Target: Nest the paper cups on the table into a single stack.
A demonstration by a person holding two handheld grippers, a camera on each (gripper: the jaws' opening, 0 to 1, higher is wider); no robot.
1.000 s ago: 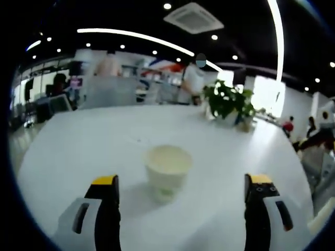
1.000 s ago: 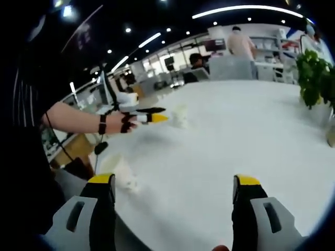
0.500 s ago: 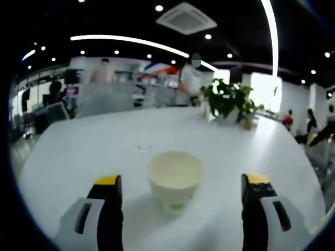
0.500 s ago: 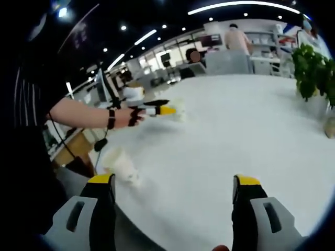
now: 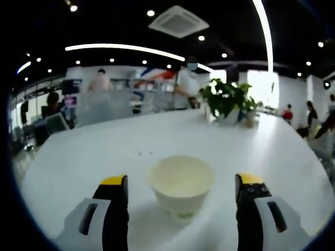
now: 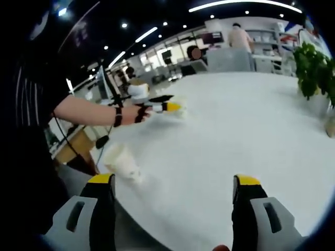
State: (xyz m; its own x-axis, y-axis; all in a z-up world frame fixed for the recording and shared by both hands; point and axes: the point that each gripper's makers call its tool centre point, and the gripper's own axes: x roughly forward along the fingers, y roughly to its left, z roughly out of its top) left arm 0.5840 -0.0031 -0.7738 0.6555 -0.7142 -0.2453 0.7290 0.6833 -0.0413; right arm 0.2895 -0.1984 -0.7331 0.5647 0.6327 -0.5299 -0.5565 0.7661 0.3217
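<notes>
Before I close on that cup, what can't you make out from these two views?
- Right gripper view: the left gripper covers most of the far paper cup, so how near it is to contact is unclear.
- Right gripper view: the near cup is blurred; I cannot tell whether it stands or lies tilted.
- Left gripper view: the paper cup's base is soft, any print unreadable.
- Left gripper view: the potted plant's pot is too small to read.

Cream paper cup (image 5: 181, 184), white table (image 5: 94, 151), yellow-tipped black fingers (image 5: 113, 182).
</notes>
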